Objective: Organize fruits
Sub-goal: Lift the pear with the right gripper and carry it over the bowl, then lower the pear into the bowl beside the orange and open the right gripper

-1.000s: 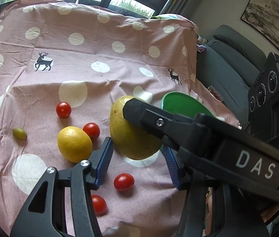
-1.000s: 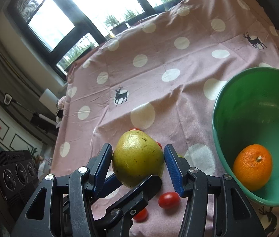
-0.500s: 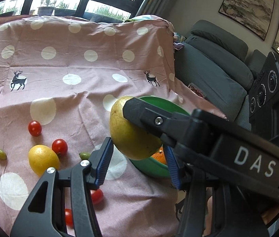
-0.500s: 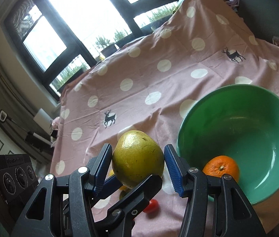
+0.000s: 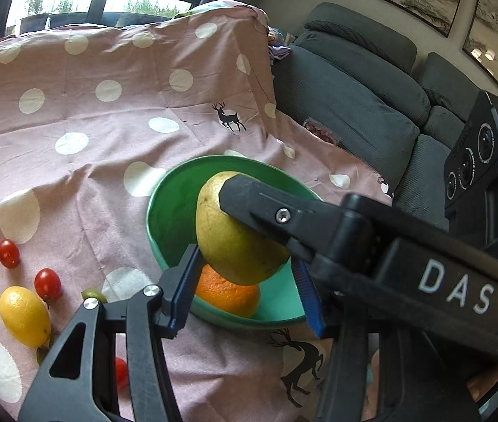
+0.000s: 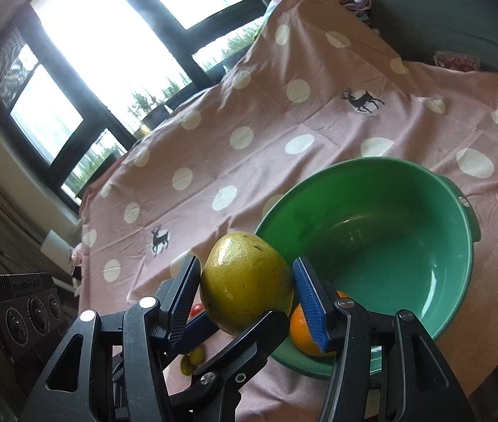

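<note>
Held fruit: a large yellow-green pear-shaped fruit (image 6: 245, 281) is pinched from four sides, the right gripper (image 6: 247, 293) pressing it left and right with its blue ribbed pads, the left gripper (image 5: 245, 281) crossing it. It hangs at lower centre of both views, over the near rim of the bowl.
Left gripper state: about half open; in its own view the fruit sits between the blue pads, but whether both pads press on it is hard to tell.
Bowl: a round green plastic bowl (image 6: 460, 246) at centre right on the pink polka-dot cloth with deer prints (image 5: 73, 112).
Done: one orange citrus fruit (image 5: 227, 293) already lies in the bowl.
In hand, as I judge: carrying the big fruit over the bowl; release not yet made.
Left to do: a yellow lemon (image 5: 23, 316), red cherry tomatoes (image 5: 47, 283) and small green olive-like fruits (image 5: 94, 294) lie loose at lower left of the left view.
In the way: the orange sits directly under the held fruit, so it may land on it.
Surroundings: grey sofa (image 5: 361, 105) at upper right, windows at upper left.
</note>
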Motion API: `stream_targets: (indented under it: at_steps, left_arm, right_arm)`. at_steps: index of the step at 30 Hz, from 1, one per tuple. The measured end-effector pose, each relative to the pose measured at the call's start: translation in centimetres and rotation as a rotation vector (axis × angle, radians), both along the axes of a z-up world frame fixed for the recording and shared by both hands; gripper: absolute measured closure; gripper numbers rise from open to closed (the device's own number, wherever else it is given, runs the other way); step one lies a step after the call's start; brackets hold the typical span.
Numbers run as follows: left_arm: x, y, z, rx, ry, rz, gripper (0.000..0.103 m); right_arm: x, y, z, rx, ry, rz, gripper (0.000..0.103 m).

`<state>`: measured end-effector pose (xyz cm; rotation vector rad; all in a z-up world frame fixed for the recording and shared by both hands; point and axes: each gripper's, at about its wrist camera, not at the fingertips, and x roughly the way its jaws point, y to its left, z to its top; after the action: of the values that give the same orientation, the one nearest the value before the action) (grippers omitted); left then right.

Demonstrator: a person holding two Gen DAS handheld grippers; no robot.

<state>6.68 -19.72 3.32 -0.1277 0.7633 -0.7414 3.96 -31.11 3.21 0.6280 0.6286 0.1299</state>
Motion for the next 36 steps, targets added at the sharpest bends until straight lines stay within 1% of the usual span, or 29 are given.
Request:
stream_targets:
  at_steps: [11, 20, 23, 26, 28, 30, 33, 35, 36]
  left_arm:
    - [0.4, -3.5, -0.7, 0.026, 0.027, -0.099, 0.051]
    - [1.4, -5.8, -2.0, 0.055, 0.084, -0.158, 0.051]
    - [1.7, -6.2, -2.5, 0.054, 0.113, -0.171, 0.05]
    - [1.9, -6.7, -3.0, 0.083, 0.134, -0.17, 0.051]
    - [1.7, -6.7, -2.9, 0.088, 0.112, -0.155, 0.052]
    - [1.6, -6.4, -2.7, 0.08, 0.094, -0.152, 0.051]
    - [1.6, -5.9, -2.5, 0.085, 0.1, -0.139, 0.046]
    - [1.5, -5.4, -2.3, 0.092, 0.105, -0.118, 0.04]
    - [1.4, -5.0, -2.2, 0.085, 0.105, -0.112, 0.039]
  right_arm:
    - [-0.8, -3.4, -0.9, 0.04, 0.036, -0.092, 0.046]
    - [-0.5, -5.9, -2.6, 0.077, 0.093, -0.141, 0.046]
    - [-0.5, -6.1, -2.9, 0.071, 0.117, -0.156, 0.046]
    - [-0.2, -6.0, -3.3, 0.051, 0.155, -0.17, 0.046]
    - [-0.1, -6.0, -3.5, 0.033, 0.17, -0.18, 0.046]
    - [0.0, -6.1, -3.5, 0.027, 0.176, -0.188, 0.046]
    - [-0.3, -6.2, -3.4, 0.029, 0.162, -0.2, 0.047]
    - [-0.3, -6.1, -3.4, 0.026, 0.166, -0.205, 0.047]
    - [-0.3, -6.1, -3.5, 0.028, 0.167, -0.207, 0.047]
